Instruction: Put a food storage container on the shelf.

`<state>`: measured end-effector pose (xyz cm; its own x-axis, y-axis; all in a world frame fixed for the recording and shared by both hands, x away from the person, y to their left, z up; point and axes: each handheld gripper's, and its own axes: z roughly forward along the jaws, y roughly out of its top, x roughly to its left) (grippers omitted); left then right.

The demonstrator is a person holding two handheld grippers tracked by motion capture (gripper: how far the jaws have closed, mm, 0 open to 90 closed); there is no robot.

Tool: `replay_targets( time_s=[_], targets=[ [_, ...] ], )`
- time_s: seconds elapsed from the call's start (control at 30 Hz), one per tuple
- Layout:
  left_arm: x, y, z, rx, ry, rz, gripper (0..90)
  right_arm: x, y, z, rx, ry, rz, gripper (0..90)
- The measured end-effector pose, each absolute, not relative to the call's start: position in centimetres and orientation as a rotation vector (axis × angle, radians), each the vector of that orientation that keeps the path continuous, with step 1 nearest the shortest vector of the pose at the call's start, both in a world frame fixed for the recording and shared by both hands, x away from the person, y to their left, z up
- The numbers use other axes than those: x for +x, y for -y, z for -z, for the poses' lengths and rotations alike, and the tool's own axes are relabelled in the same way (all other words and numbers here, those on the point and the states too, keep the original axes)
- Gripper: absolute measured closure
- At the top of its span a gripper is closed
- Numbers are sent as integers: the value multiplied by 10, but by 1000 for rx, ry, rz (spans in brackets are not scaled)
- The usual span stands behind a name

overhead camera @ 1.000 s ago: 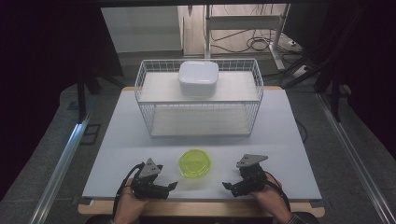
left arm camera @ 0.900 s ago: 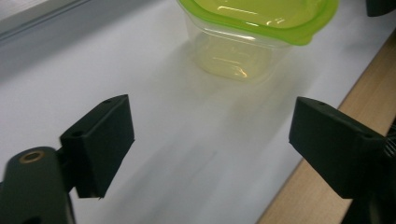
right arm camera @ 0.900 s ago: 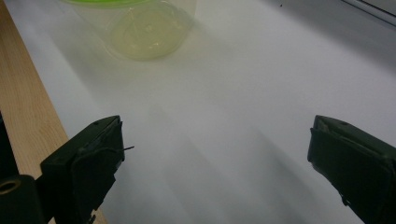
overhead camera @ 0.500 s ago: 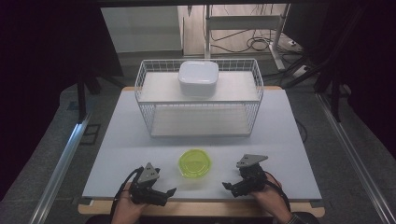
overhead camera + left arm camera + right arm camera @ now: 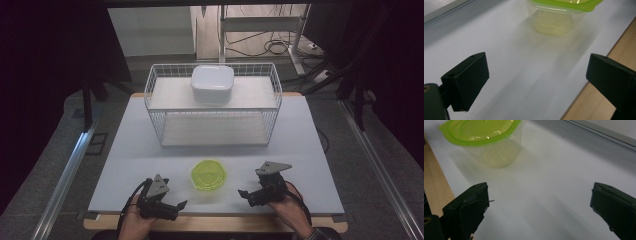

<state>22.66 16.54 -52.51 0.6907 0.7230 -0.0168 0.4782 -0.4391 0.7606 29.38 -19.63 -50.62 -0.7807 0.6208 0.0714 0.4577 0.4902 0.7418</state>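
Both the left gripper (image 5: 176, 205) and right gripper (image 5: 243, 194) gape wide, holding nothing, near the table's front edge (image 5: 215, 222); the left's jaws have just been opening. The small clear plastic tub with a green lid (image 5: 208, 175) sits shut between them.

Place: you're in a lab | cue: cables (image 5: 272, 47) and metal stand (image 5: 260, 20) behind the table (image 5: 140, 150) | dark surroundings.

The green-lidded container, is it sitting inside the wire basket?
No, the green-lidded container stands on the white table in front of the wire basket, between the two claws.
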Motion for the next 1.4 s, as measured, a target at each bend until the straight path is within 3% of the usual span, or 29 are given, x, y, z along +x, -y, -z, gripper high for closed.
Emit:
replay_targets(
  time_s=[0.37,0.7,1.4],
  targets=[
    [228,-166,528,2136,-933,-423,46,310,181,491,1015,-2566,-1233,36],
    [230,-167,529,2157,-941,-426,46,329,168,484,1088,-2629,-1316,244],
    [228,-164,531,2189,-920,-433,50,373,143,500,1455,-2755,-1471,592]
  ],
)
